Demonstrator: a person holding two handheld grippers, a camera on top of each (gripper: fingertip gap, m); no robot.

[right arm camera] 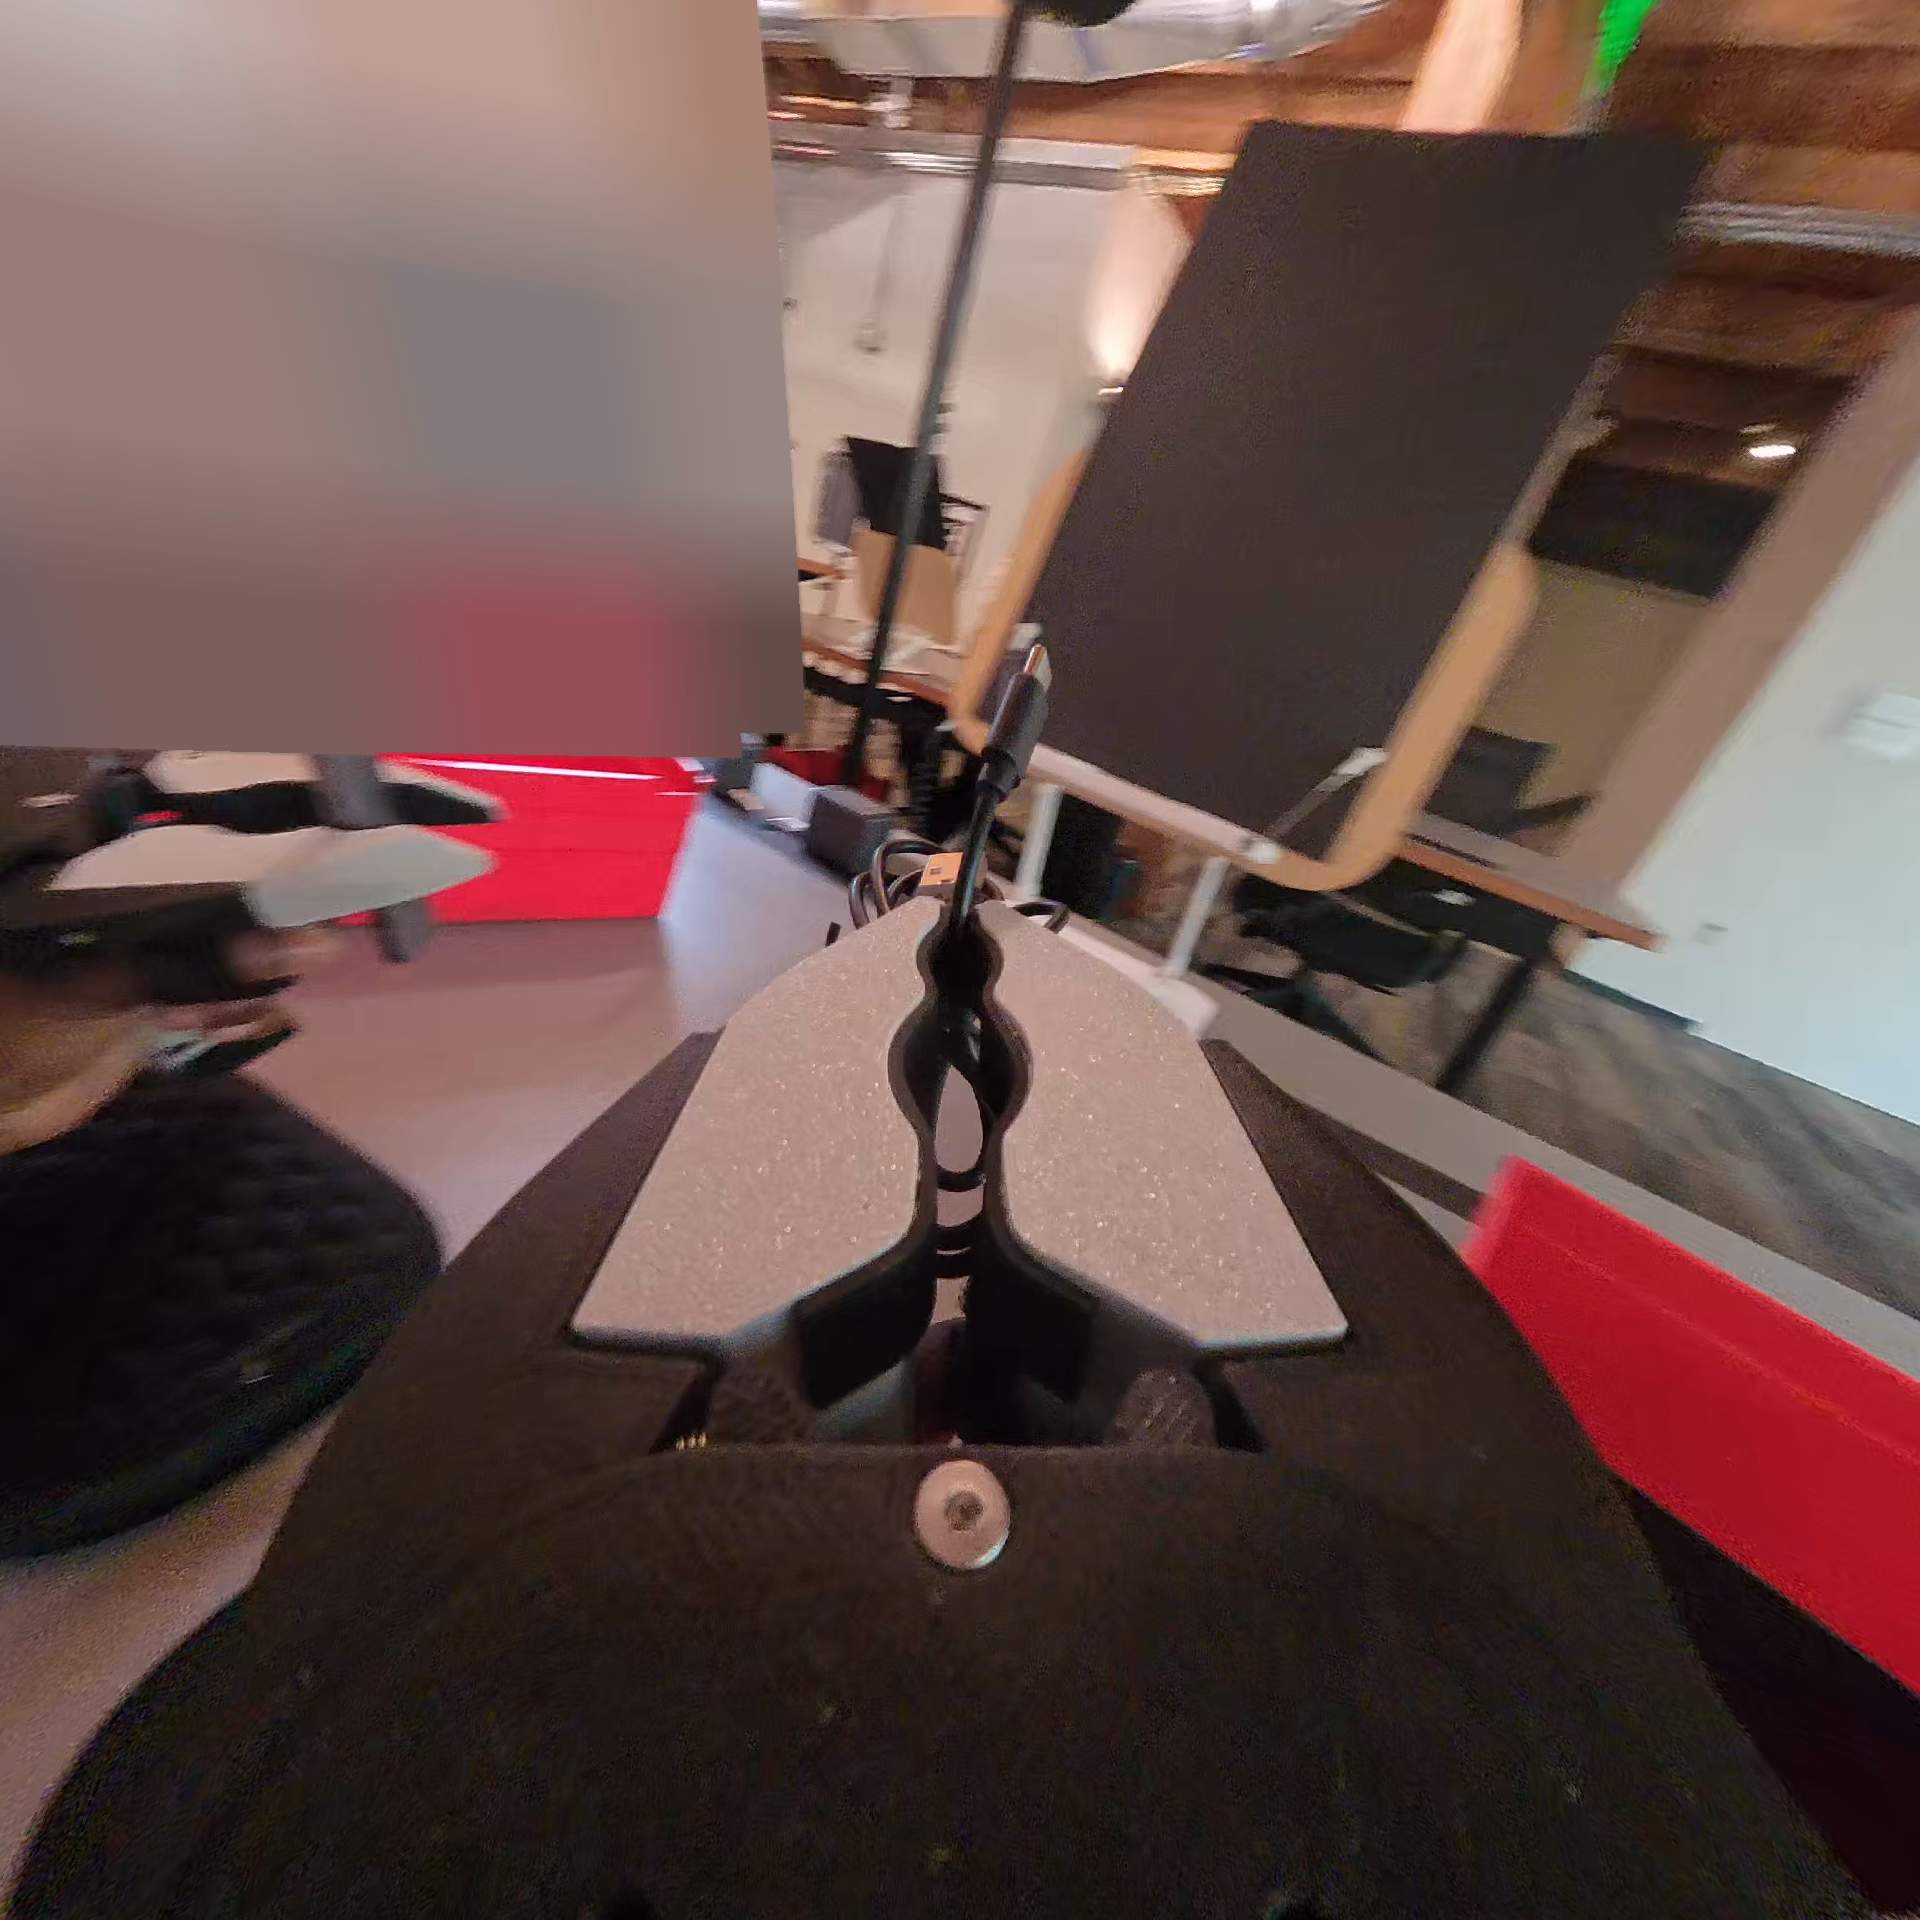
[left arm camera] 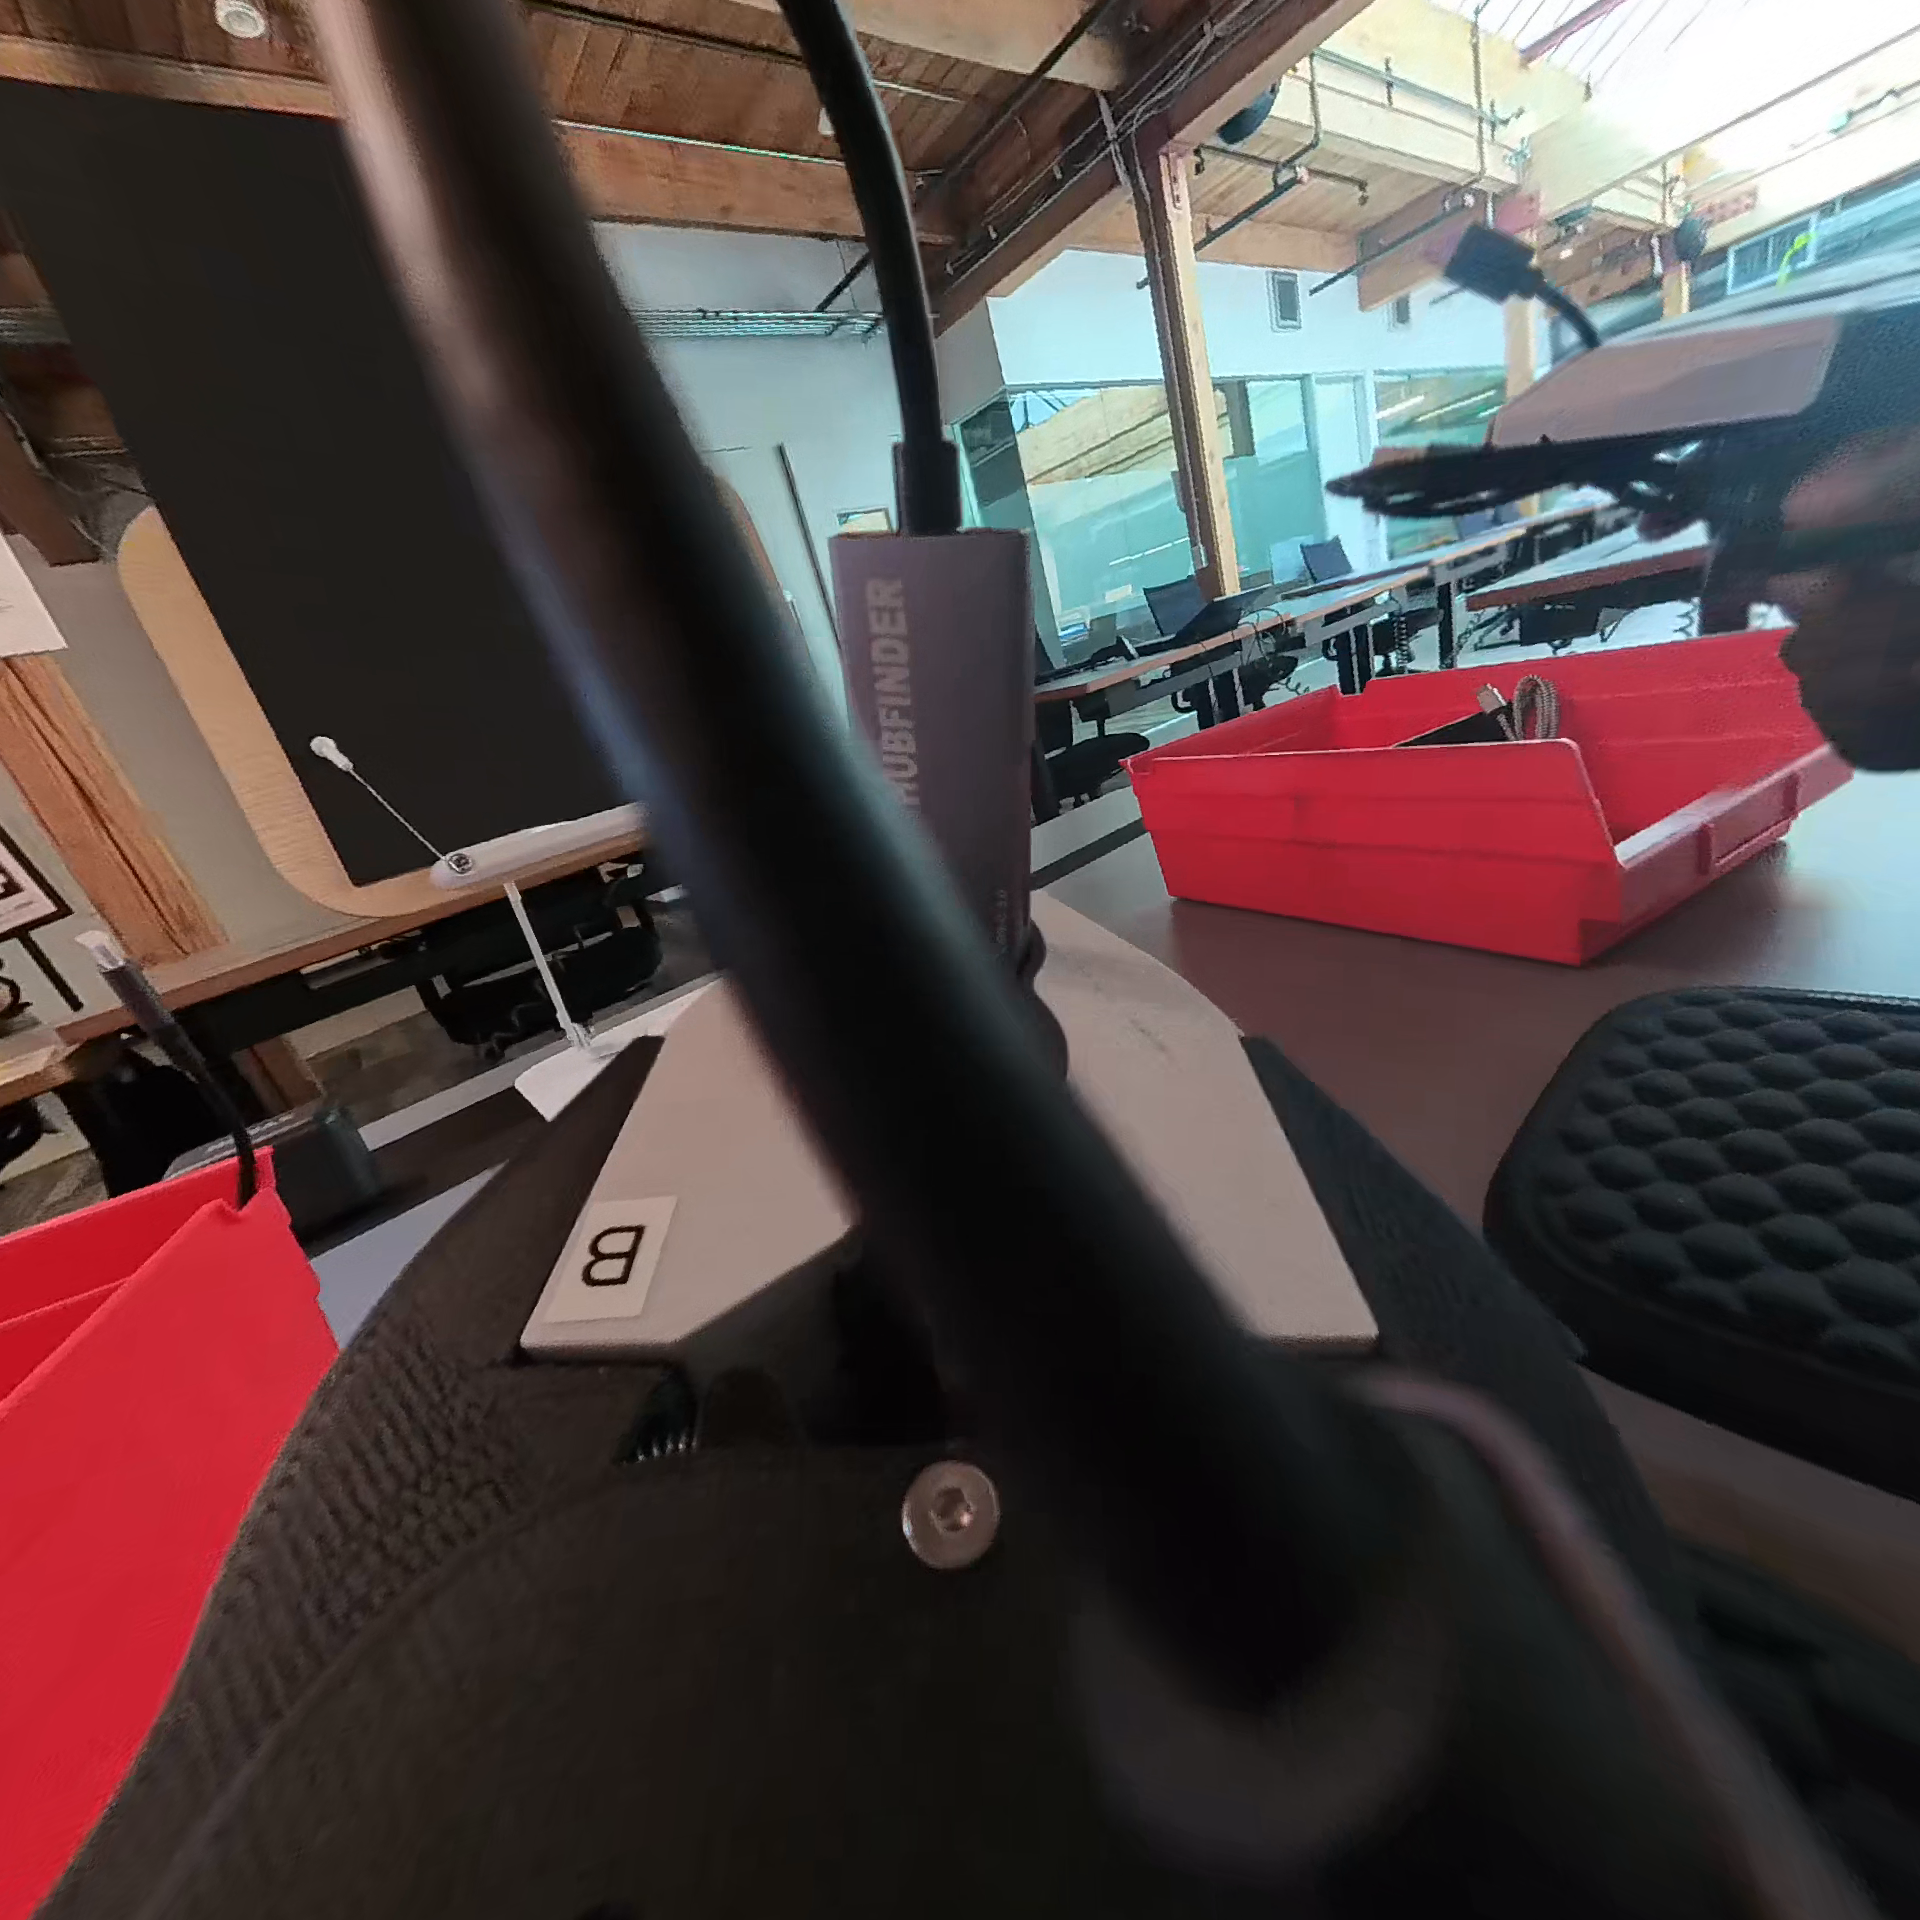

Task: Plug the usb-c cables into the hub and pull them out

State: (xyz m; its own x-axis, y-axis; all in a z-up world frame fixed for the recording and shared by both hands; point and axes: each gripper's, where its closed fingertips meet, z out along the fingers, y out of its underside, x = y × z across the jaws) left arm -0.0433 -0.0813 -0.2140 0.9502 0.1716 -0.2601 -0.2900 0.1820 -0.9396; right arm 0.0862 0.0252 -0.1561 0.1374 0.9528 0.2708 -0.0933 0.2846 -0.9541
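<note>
My left gripper (left arm camera: 966, 935) is shut on the grey hub (left arm camera: 935, 727) and holds it upright, its own black cable (left arm camera: 894, 260) leaving from the top. A thick blurred black cable (left arm camera: 779, 779) crosses close to the camera. My right gripper (right arm camera: 966, 925) is shut on a thin black usb-c cable (right arm camera: 971, 862), whose plug (right arm camera: 1023, 707) sticks up past the fingertips. In the left wrist view, the right gripper (left arm camera: 1558, 457) and plug (left arm camera: 1491, 260) hover to the upper right, apart from the hub. In the right wrist view, the left gripper (right arm camera: 457, 831) shows blurred at the left.
A red bin (left arm camera: 1455, 831) with cables stands on the dark table at the right. Another red bin (left arm camera: 135, 1403) at the near left has a cable plug (left arm camera: 99, 951) sticking out. A black padded rest (left arm camera: 1714, 1195) lies close by. A coil of cables (right arm camera: 894, 883) lies ahead. The left gripper's tips are roughly 20 centimetres from the right gripper's.
</note>
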